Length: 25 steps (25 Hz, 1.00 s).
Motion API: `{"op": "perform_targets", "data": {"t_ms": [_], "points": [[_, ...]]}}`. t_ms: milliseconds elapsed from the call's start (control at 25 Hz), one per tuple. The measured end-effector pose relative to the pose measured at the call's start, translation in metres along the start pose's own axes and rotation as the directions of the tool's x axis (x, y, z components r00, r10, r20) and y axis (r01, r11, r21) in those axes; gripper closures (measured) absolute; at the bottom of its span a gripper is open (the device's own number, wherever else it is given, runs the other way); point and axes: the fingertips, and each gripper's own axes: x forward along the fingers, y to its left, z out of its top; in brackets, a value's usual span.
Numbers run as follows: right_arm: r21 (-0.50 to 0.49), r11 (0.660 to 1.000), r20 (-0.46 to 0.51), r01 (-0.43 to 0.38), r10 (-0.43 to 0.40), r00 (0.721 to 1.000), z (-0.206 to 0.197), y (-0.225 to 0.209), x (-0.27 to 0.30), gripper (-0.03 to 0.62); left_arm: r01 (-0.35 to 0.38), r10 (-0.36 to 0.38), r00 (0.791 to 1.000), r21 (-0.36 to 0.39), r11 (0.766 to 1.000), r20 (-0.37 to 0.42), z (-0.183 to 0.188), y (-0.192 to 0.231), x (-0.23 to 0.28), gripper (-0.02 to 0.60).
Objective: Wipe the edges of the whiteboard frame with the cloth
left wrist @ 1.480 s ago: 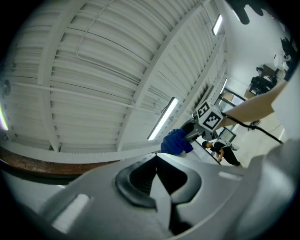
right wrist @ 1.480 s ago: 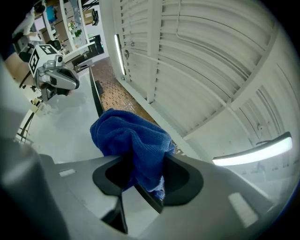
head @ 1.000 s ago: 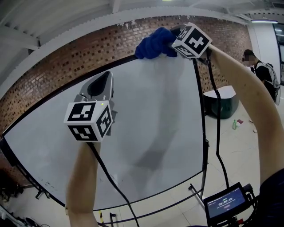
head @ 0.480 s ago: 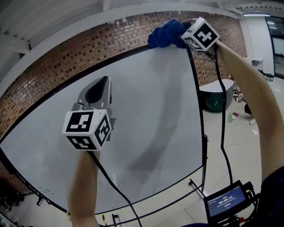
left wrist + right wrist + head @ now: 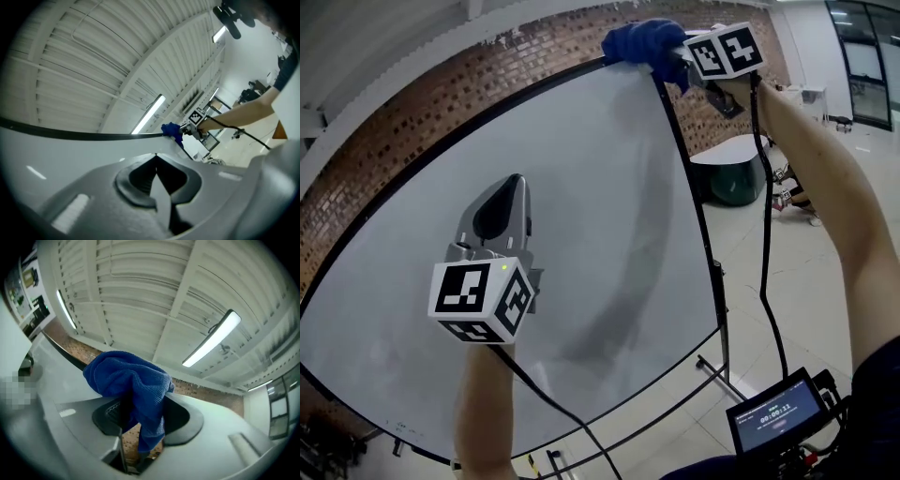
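Two grippers are up in front of the whiteboard point(image 5: 581, 187). My right gripper point(image 5: 680, 58) is raised high on an outstretched arm, at the board's top right corner. Its jaws are clamped on a bunched blue cloth point(image 5: 639, 42), which sits on the black frame point(image 5: 677, 141) right at that corner. In the right gripper view the cloth bulges above the jaws and a tail of it hangs down between them.

My left gripper point(image 5: 513, 180) is lower, held before the white face of the board and pointing upward, with the forearm rising from below. Its jaws are pressed together with nothing between them. Whether its tip touches the board I cannot tell. A brick wall point(image 5: 441, 103) stands behind the board.
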Motion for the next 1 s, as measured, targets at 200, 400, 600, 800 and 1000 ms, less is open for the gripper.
{"op": "perform_targets", "data": {"t_ms": [200, 400, 600, 800, 1000], "points": [[0.16, 0.968, 0.142, -0.196, 0.174, 0.975, -0.003, 0.043, -0.008, 0.411, 0.01, -0.011, 1.0, 0.009, 1.0, 0.016, 0.02, -0.017, -0.009, 0.578], [0.259, 0.904, 0.269, -0.339, 0.27, 0.924, -0.046, 0.022, -0.008, 0.411, 0.014, -0.012, 0.999, 0.065, 0.998, -0.03, 0.019, -0.073, 0.04, 0.578], [0.356, 0.825, 0.328, -0.439, 0.329, 0.886, -0.065, 0.026, -0.009, 0.411, 0.019, -0.015, 0.998, 0.071, 0.997, -0.053, 0.019, -0.094, 0.051, 0.578], [0.41, 0.77, 0.351, -0.489, 0.361, 0.864, -0.079, 0.047, -0.01, 0.411, 0.027, -0.021, 0.995, 0.066, 0.997, -0.093, 0.01, -0.098, 0.047, 0.578], [0.417, 0.743, 0.364, -0.524, 0.391, 0.845, -0.096, 0.064, -0.016, 0.411, 0.043, -0.035, 0.991, 0.067, 0.997, -0.127, -0.003, -0.108, 0.051, 0.578]]}}
